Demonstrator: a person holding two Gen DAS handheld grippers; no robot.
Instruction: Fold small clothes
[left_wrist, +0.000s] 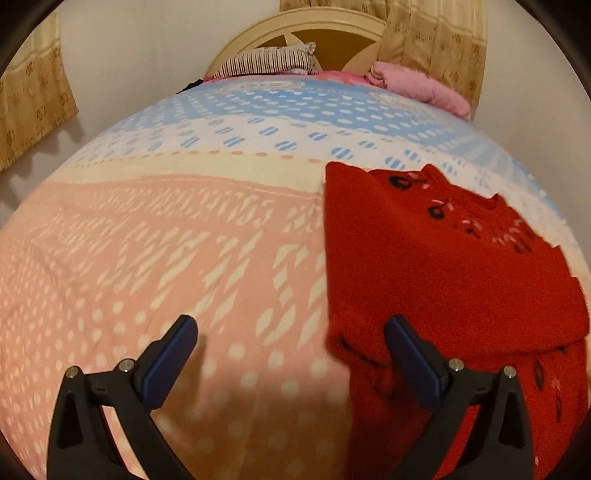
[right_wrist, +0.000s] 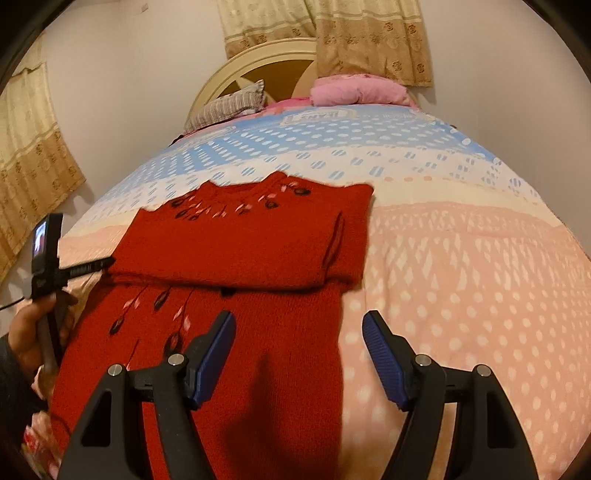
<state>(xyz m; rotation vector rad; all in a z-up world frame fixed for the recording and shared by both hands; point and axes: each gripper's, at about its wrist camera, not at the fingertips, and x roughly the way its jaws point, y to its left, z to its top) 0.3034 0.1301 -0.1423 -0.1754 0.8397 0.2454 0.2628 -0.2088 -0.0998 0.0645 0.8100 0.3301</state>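
Observation:
A red knitted sweater (left_wrist: 443, 277) with black and pink stitched leaves lies flat on the bed, neck toward the headboard. A folded layer lies across the upper part of the sweater (right_wrist: 240, 251). My left gripper (left_wrist: 290, 328) is open above its left edge, one finger (left_wrist: 406, 347) over the red knit and the other over the sheet. My right gripper (right_wrist: 299, 319) is open over the lower right edge and holds nothing. In the right wrist view, a hand (right_wrist: 26, 332) holds the left tool at the sweater's left side.
The bed sheet (left_wrist: 166, 258) is pink with white marks near me and blue and white farther off. A striped pillow (right_wrist: 229, 107) and a pink blanket (right_wrist: 354, 90) lie by the cream headboard (left_wrist: 295, 22). Curtains (right_wrist: 369, 40) hang behind.

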